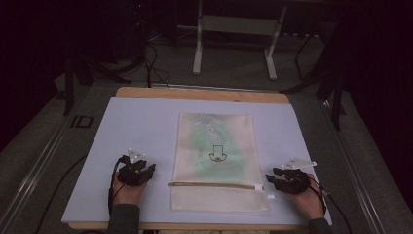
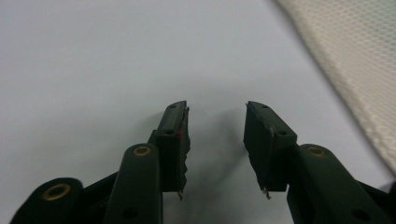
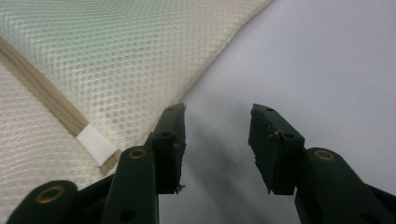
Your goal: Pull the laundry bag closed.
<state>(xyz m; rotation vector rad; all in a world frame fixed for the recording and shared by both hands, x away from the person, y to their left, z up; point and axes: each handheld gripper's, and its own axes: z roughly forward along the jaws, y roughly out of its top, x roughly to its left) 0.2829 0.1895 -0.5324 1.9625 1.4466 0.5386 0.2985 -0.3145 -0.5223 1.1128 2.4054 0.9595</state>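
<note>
Right gripper (image 1: pixel 271 177) and left gripper (image 1: pixel 144 168) both gape empty; pinch the mesh bag's (image 1: pixel 214 146) zipper pull (image 1: pixel 269 196) squarely.

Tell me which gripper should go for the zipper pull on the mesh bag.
Probably the right gripper. The zipper's white end lies on the mesh bag's right side, just beside its open jaws. The left gripper, also open, sits off the bag's opposite edge.

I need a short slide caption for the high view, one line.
Two open grippers, left and right, rest beside a zipped mesh bag on the table.
</note>
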